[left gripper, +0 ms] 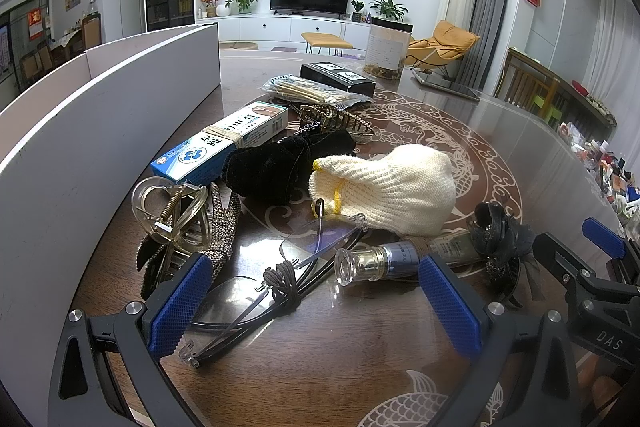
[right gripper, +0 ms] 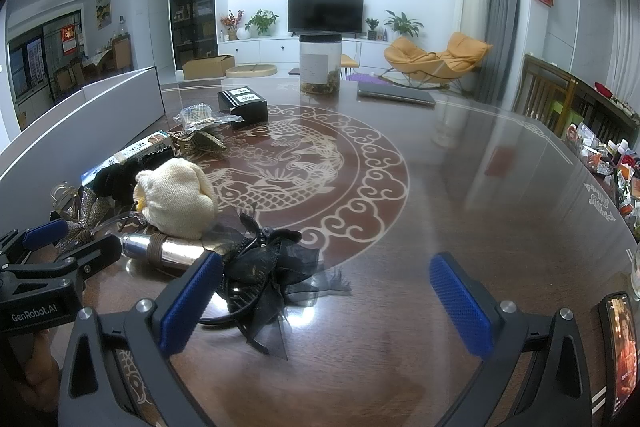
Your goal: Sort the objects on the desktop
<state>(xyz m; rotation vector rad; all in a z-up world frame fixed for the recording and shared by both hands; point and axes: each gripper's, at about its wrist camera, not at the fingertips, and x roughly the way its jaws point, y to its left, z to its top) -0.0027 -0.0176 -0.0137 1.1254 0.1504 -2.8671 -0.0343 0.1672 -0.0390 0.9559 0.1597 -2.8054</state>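
**Both claws wide open over the clutter, nothing picked up**

I see the dark wooden table [right gripper: 460, 187] with its pale fish-and-cloud inlay carrying everything, and a white box [left gripper: 80, 155] walling off its left edge. The things to sort lie in a heap just beside that box. Largest is the cream knitted glove [left gripper: 388, 187] with a yellow cuff, touching a black velvet pouch [left gripper: 280, 163]. Behind them a blue-and-white medicine carton [left gripper: 224, 139] bound by a rubber band lies slantwise, then a packet of cotton swabs [left gripper: 316, 91] and a black box [left gripper: 340, 75]. Nearer me lie a black lace flower hair clip [right gripper: 264, 267], a small glass-capped bottle [left gripper: 384, 259], rimless glasses [left gripper: 256, 287] with a brown hair tie [left gripper: 284, 279] on their bridge, a rhinestone bow [left gripper: 224, 227] and a clear claw clip [left gripper: 172, 215].

My left gripper [left gripper: 316, 303] hangs low over the glasses, fingers spread wide, holding nothing; the bottle's cap lies between the pads. My right gripper [right gripper: 328, 303] is equally wide, empty, its left finger just beside the lace clip, bare table between the pads.

A plastic jar [right gripper: 320, 63] and a laptop [right gripper: 396, 95] stand well apart at the far edge; a phone [right gripper: 620, 347] lies at my right.
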